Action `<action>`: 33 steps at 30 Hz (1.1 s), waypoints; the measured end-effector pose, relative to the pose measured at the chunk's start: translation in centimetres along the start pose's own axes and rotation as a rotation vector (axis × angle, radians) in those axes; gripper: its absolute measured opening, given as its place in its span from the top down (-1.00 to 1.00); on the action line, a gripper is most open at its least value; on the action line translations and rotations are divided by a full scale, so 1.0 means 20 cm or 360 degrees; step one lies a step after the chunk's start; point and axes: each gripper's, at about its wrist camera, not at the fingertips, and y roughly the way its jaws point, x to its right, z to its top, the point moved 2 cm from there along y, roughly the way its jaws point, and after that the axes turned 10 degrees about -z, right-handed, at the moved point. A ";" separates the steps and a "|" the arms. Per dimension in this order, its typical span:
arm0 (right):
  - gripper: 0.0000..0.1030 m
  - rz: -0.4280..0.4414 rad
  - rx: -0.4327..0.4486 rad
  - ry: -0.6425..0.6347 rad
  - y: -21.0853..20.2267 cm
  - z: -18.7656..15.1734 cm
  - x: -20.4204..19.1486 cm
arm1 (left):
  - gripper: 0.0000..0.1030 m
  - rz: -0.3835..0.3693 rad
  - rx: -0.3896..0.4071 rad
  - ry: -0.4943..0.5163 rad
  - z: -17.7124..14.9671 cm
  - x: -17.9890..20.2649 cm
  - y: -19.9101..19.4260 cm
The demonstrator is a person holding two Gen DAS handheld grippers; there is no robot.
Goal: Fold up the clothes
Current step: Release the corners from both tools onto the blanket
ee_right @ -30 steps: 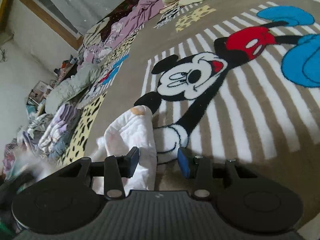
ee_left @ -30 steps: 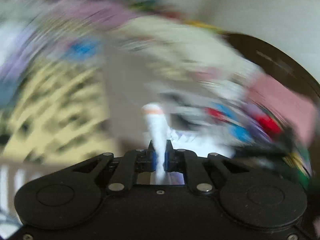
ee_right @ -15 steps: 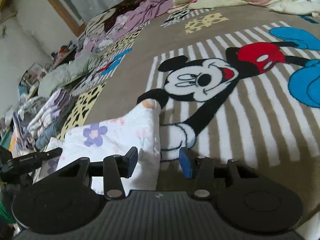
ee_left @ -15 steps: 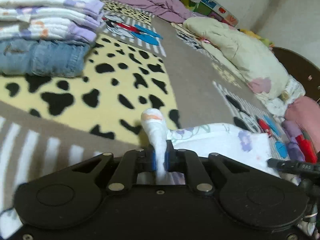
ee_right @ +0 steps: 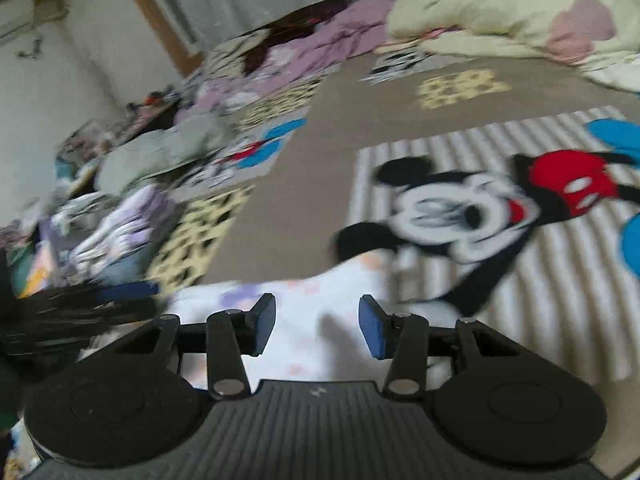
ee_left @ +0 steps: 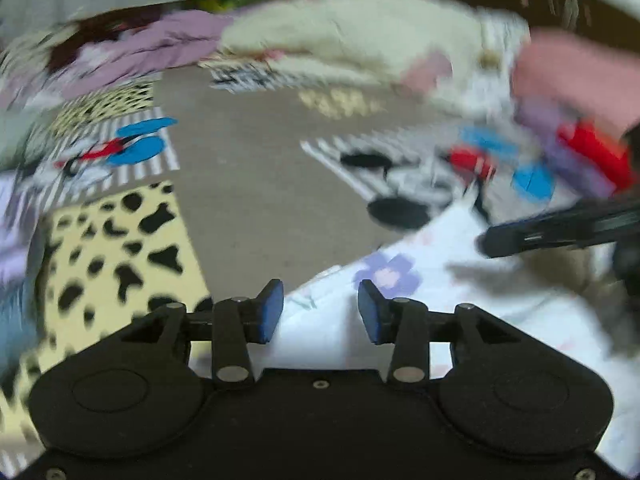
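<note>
Soft cloth garment (ee_right: 320,320) on fuzzy pile blanket (ee_right: 320,160).

Count, both wrist views, heavy motion blur.

Grippers: two. Left gripper (ee_left: 320,310), jaws opening, nothing pinched between the blue pads; right gripper (ee_right: 317,326), jaws apart, nothing between them.

White floral garment (ee_left: 420,280): one, flat on the blanket, near.

Patterned blanket (ee_right: 300,168): one, with two cartoon mouse panels visible, one at right (ee_right: 472,216), one far left (ee_right: 248,152). Leopard-spot panels: three discernible.

Stack of folded clothes (ee_right: 120,232): one, left; number of items in it unreadable.

Cream duvet (ee_right: 500,12): one, far right. Purple bedding heap (ee_right: 320,44): one, far.
</note>
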 end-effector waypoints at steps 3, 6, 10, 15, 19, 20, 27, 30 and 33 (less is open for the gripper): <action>0.08 0.0060 -0.0030 -0.0081 -0.02 -0.06 -0.07 | 0.70 -0.0005 -0.0019 0.0153 -0.05 0.06 -0.03; 0.08 0.0112 -0.0035 -0.0068 -0.07 -0.09 -0.07 | 0.71 0.0051 0.0017 0.0374 -0.11 0.18 -0.11; 0.06 0.0175 0.0033 -0.0022 -0.12 -0.05 -0.07 | 0.71 0.0208 0.0041 0.0722 -0.23 0.41 -0.17; 0.06 0.0190 0.0124 -0.0063 -0.11 0.09 -0.14 | 0.74 0.0364 0.0065 0.1097 -0.40 0.64 -0.18; 0.06 0.0075 0.0114 -0.0253 -0.04 0.15 -0.20 | 0.76 0.0423 0.0118 0.1199 -0.43 0.62 -0.15; 0.06 0.0049 0.0114 -0.0265 -0.04 0.15 -0.21 | 0.76 0.0424 0.0143 0.1160 -0.40 0.58 -0.15; 0.06 0.0023 0.0116 -0.0093 -0.03 0.09 -0.12 | 0.48 0.0585 0.0165 0.0660 -0.18 0.19 -0.04; 0.06 0.0019 0.0105 -0.0162 -0.06 0.04 -0.12 | 0.51 0.0523 0.0175 0.0520 -0.20 0.18 -0.17; 0.06 -0.0011 0.0113 -0.0243 -0.10 -0.02 -0.10 | 0.52 0.0371 0.0146 0.0381 -0.20 0.18 -0.16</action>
